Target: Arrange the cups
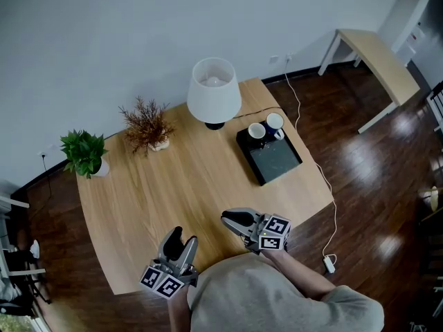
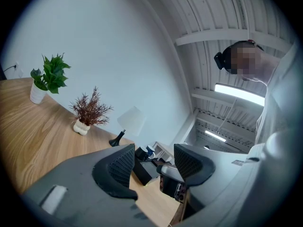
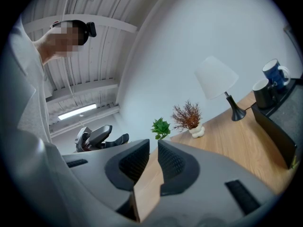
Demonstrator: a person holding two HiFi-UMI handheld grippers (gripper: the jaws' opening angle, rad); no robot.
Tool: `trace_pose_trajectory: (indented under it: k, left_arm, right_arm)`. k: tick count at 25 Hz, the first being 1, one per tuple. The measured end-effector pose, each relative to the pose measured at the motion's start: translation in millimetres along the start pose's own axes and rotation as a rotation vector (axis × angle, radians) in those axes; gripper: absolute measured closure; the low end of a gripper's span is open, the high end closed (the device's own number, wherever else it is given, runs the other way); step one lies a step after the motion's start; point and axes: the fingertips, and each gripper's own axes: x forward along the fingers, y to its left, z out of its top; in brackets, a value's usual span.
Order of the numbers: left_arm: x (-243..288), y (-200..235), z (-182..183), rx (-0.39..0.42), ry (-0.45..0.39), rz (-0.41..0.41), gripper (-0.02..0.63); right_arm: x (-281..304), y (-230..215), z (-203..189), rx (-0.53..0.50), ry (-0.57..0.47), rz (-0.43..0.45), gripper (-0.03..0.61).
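Observation:
Two cups stand at the far end of a black tray [image 1: 278, 160] on the right side of the wooden table [image 1: 173, 185]: a dark cup [image 1: 257, 131] with a white inside and a blue mug [image 1: 275, 122]. The right gripper view shows the blue mug [image 3: 274, 73] and the dark cup [image 3: 262, 93] far off at the right. My left gripper [image 1: 181, 236] hovers over the table's near edge, open and empty, its pads [image 2: 120, 163] apart. My right gripper [image 1: 227, 219] hangs near the front edge too, shut on nothing [image 3: 154, 157]. Both are far from the cups.
A white lamp [image 1: 214, 90] stands just behind the tray. A dried plant in a white vase [image 1: 147, 124] and a green potted plant [image 1: 84, 152] sit toward the far left. A white cable [image 1: 304, 140] runs past the table's right edge. Another light table [image 1: 377, 54] stands at the far right.

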Motion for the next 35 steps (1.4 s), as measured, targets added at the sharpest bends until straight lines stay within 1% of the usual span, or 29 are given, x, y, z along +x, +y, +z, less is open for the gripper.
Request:
trace_pose_trajectory:
  k: [3,7,12,21,30,35]
  left_arm:
    - [0,3,-1,-0.015,-0.002,0.013,0.364]
    - [2,1,-3,0.014,0.015,0.010,0.368]
    - [3,0,4,0.005,-0.024,-0.002,0.370]
    - [3,1,2,0.007,-0.016,-0.006,0.369]
    - [3,1,2,0.002,-0.014,-0.003,0.369]
    - [4,1,2,0.000,-0.014,-0.001,0.369]
  right_arm:
    - [0,0,1,0.000,0.001,0.000,0.526]
    - [2,0,2,-0.003,0.001,0.008,0.525]
    - [4,0,4,-0.009,-0.001,0.011,0.526]
    - [0,-4,-1,0.002,-0.006,-0.004,0.525]
    - [-4,-6,7,-0.027,-0.029,-0.023,0.526]
    - [-7,-10,9,-0.018,-0.034,-0.032,0.525]
